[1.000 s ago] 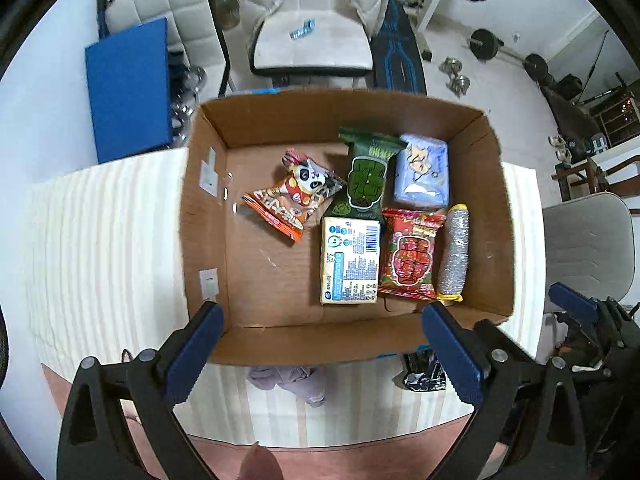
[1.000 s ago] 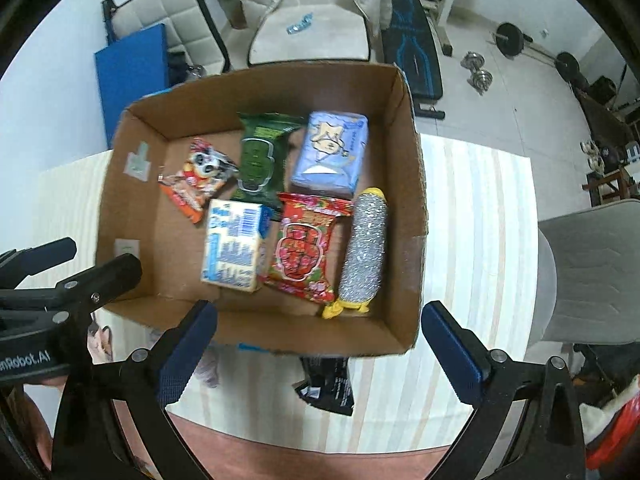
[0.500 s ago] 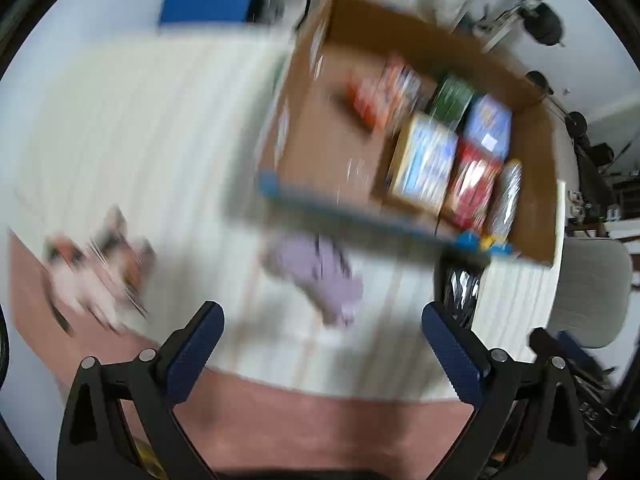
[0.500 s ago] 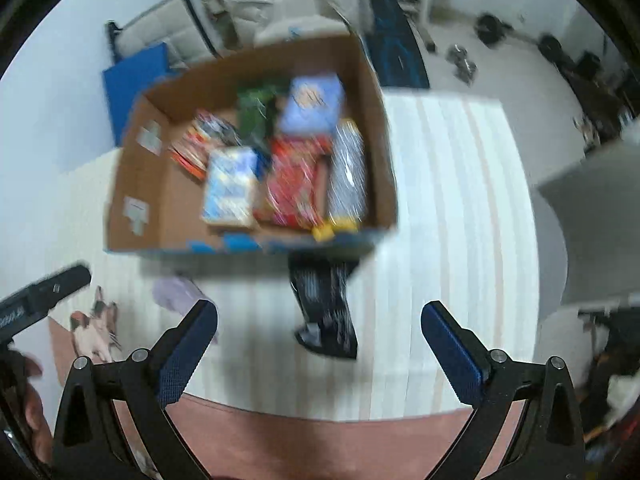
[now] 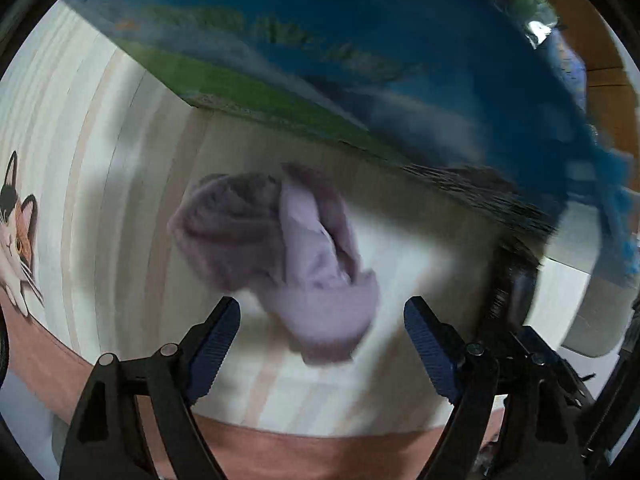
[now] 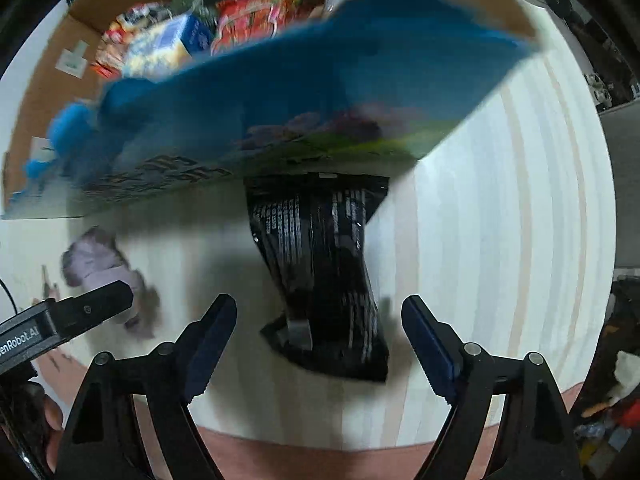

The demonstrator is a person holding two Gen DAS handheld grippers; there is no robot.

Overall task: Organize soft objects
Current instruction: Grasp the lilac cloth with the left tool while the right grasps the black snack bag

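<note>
Sock (image 5: 280, 248) lies crumpled on the table (image 5: 120, 200) — left tongs (image 5: 322, 312) spread, closing around it untouched. Right tongs (image 6: 318, 312) likewise flank a black packet (image 6: 324, 272).

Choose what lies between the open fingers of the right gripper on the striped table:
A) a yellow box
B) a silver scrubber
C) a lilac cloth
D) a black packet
D: in the right wrist view the black packet lies flat between the right gripper fingers, untouched by either.
</note>
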